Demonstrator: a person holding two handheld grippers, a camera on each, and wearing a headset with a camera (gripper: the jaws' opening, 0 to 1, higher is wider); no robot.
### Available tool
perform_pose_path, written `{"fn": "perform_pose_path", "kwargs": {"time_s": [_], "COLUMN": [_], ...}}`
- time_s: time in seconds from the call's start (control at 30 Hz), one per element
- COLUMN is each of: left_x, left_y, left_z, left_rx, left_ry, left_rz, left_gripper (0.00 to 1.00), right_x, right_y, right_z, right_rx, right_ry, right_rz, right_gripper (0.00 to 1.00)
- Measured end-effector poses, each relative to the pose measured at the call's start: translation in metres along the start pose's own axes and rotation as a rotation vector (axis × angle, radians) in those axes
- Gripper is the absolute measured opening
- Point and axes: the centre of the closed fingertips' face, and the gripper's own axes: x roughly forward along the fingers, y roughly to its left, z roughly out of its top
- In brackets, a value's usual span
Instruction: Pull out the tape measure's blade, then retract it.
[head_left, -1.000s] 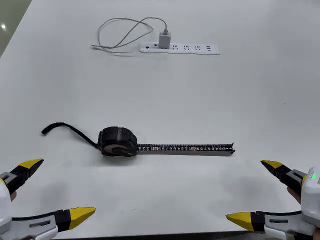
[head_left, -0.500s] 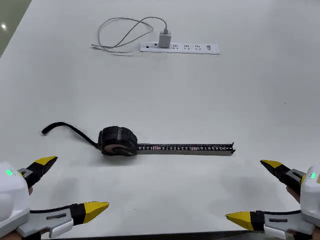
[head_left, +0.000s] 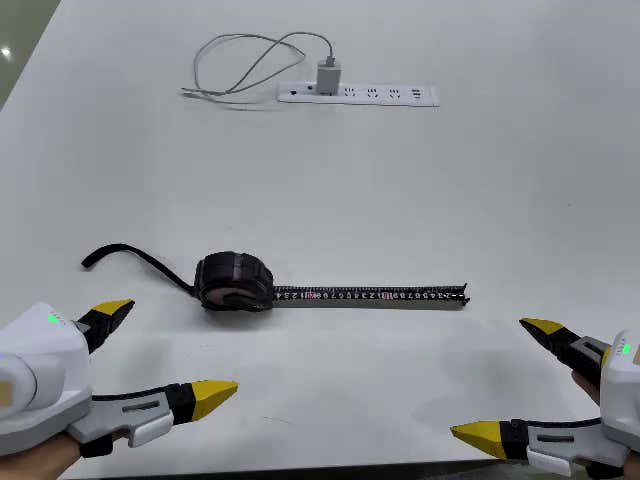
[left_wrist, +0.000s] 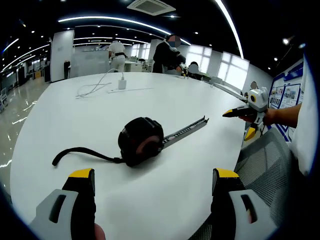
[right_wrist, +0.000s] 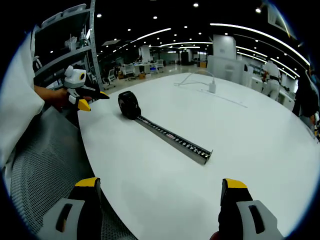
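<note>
A black tape measure (head_left: 234, 283) lies on the white table (head_left: 330, 190), its wrist strap (head_left: 125, 257) trailing left. Its blade (head_left: 370, 296) stretches flat to the right and ends in a hook (head_left: 464, 294). My left gripper (head_left: 163, 350) is open at the front left, short of the case, nothing between its yellow tips. My right gripper (head_left: 512, 385) is open at the front right, below and right of the hook. The case (left_wrist: 141, 141) sits ahead of the left gripper (left_wrist: 152, 177). The blade (right_wrist: 172, 138) lies ahead of the right gripper (right_wrist: 159, 185).
A white power strip (head_left: 357, 95) with a charger (head_left: 329, 76) and a coiled white cable (head_left: 243, 66) lies at the far side of the table. The table's front edge (head_left: 330, 468) runs just under both grippers. People stand at distant desks (left_wrist: 170, 52).
My left gripper has moved forward and to the right, closer to the tape measure's case. The right gripper, the case and the blade have stayed put.
</note>
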Motion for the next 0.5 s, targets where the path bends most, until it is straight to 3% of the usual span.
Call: {"fn": "perform_pose_path", "kwargs": {"time_s": [0.2,0.5], "left_x": [0.012,0.031], "left_y": [0.000,-0.019], "left_z": [0.006,0.005], "left_rx": [-0.015,0.023], "left_ry": [0.007,0.061], "left_rz": [0.001,-0.043], "left_gripper": [0.96,0.95], "right_x": [0.000,0.000], "right_y": [0.000,-0.003], "right_z": [-0.001,-0.003], "right_rx": [0.005,0.008], "right_ry": [0.002,0.004], "right_rz": [0.001,0.001], "right_gripper": [0.99,0.99]}}
